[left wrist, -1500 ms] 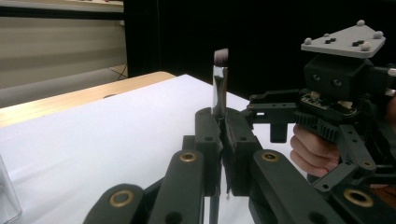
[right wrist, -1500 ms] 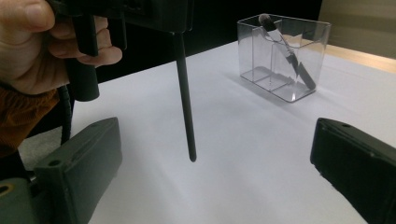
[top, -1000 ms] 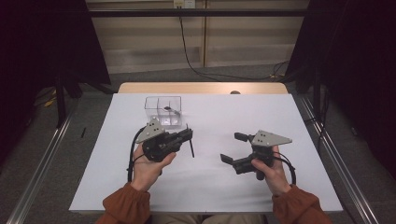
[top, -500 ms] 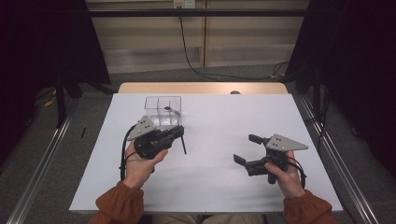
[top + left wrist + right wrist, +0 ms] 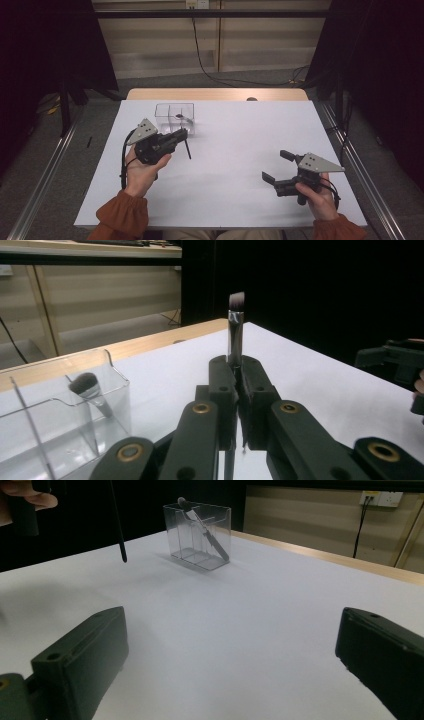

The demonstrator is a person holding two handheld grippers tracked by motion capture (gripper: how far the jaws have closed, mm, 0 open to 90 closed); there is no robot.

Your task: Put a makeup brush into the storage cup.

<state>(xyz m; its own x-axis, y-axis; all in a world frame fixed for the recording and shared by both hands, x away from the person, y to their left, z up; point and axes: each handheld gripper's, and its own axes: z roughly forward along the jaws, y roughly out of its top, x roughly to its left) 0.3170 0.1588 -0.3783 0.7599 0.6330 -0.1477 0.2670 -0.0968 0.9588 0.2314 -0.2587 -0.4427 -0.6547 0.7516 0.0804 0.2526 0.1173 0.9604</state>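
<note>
A: Two grippers are in play. What is the step in hand?

B: Carrying a makeup brush [image 5: 235, 325] toward the clear organizer [image 5: 174, 117]. The left gripper [image 5: 184, 134] is clamped on the brush handle, bristles up and handle tip hanging down above the white counter [image 5: 235, 145]. It sits just near of the organizer, at the far left of the counter. By my reading, the brush is not yet over a compartment.

A: And the right gripper [image 5: 274, 165]?

B: Jaws apart, nothing between them, resting low at the near right, well apart from the organizer.

A: What does the next move call for?

B: Probably lifting the brush above the organizer rim, lining the handle tip over a free compartment, lowering it, then releasing.

A: What does each view add?

B: The left gripper view shows the angled bristle head and a second brush [image 5: 83, 384] already leaning in the organizer. The right gripper view shows the dividers inside and the dangling handle tip [image 5: 123, 556] clear of the counter. The high view gives the overall layout.
</note>
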